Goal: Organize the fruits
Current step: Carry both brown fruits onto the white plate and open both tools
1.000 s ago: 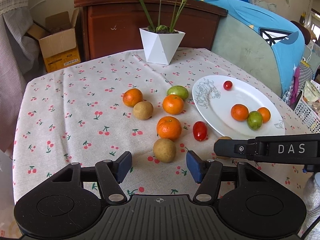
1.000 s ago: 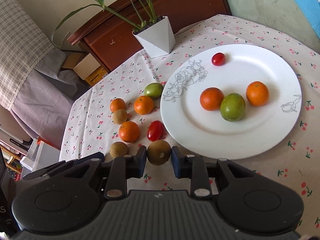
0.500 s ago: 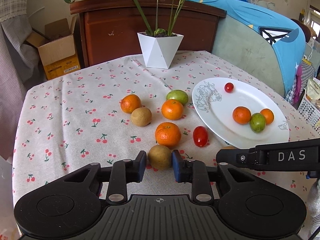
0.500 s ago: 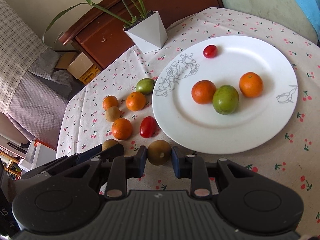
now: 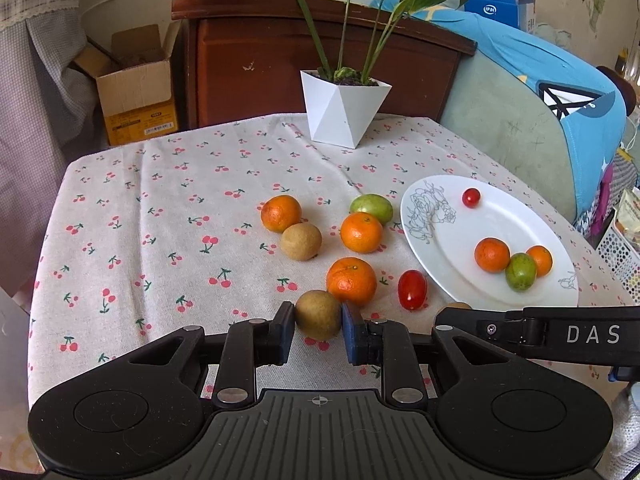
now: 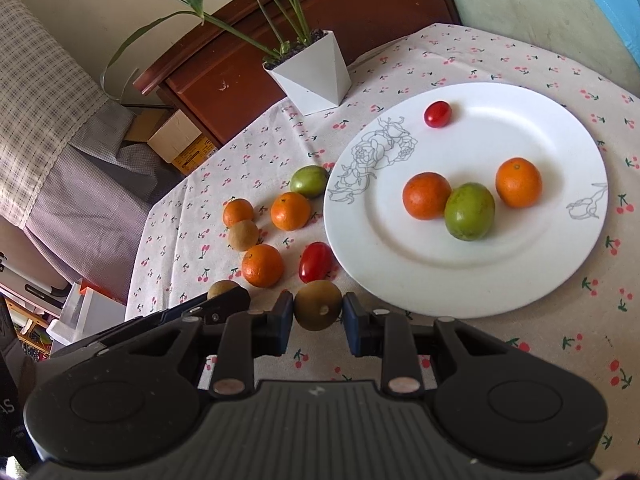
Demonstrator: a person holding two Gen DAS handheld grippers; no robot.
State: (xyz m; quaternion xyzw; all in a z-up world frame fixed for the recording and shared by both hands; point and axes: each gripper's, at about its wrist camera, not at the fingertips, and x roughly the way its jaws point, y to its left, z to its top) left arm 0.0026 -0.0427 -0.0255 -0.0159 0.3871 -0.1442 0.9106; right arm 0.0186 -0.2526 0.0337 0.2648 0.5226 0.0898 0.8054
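My left gripper [image 5: 319, 330] is shut on a brown kiwi [image 5: 318, 314] at the near edge of the fruit cluster. My right gripper [image 6: 319, 318] is shut on another brown kiwi [image 6: 318, 305], just off the near left rim of the white plate [image 6: 400, 272]. The plate holds two oranges, a green fruit [image 6: 469, 211] and a cherry tomato [image 6: 437, 114]. On the cloth lie three oranges, a third kiwi [image 5: 300, 241], a green fruit [image 5: 371, 208] and a red tomato [image 5: 412, 290]. The right gripper's arm [image 5: 532, 330] crosses the left wrist view at lower right.
A white faceted pot with a plant [image 5: 343, 108] stands at the far side of the cherry-print tablecloth [image 5: 160, 220]. A brown cabinet [image 5: 256, 60] and a cardboard box [image 5: 138, 92] sit behind the table. A cushioned seat with blue cloth [image 5: 560, 92] is at the right.
My left gripper closed from open onto the nearest kiwi and came up to it. The right gripper kept its grip on its kiwi and barely shifted.
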